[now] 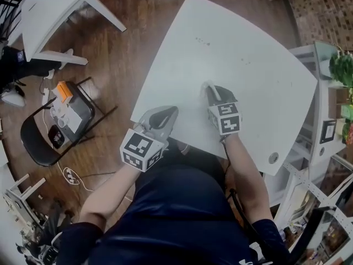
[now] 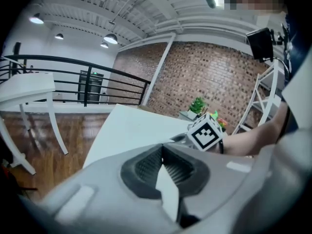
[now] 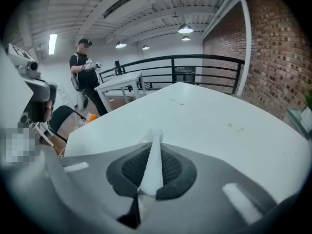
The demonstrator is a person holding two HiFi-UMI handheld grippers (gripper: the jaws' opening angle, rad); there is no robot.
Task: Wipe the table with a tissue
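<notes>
The right hand-held gripper (image 3: 155,139) is clenching the tissue (image 3: 152,172), which is standing as a thin white fold between the pads and is poking out just past the tips. In the head view it is sitting over the near part of the white worktop (image 1: 237,54), close to the person's body. Whether the fold is already touching the surface is hard to tell from here.

The left hand-held gripper (image 2: 162,146) is pinched closed near the worktop's near edge, just beside the right one. A pale wedge is showing between its pads. It may be the worktop seen through the gap rather than paper, so it is probably holding nothing.

The wiping seems to be only starting. A few small specks (image 1: 202,40) are lying farther out, well apart from the tissue, with more faint marks toward the right side.

To do this step well, the right wrist is going to need tilting so that the loose end of the tissue, not the hard tips, is meeting the surface. Light, even pressure should be enough. Pressing too hard is likely to be tearing the paper or dragging it out of the pinch. Long overlapping strokes toward the specks, then back toward the near edge, are looking like the sound plan, with the left one staying out of the sweep.
</notes>
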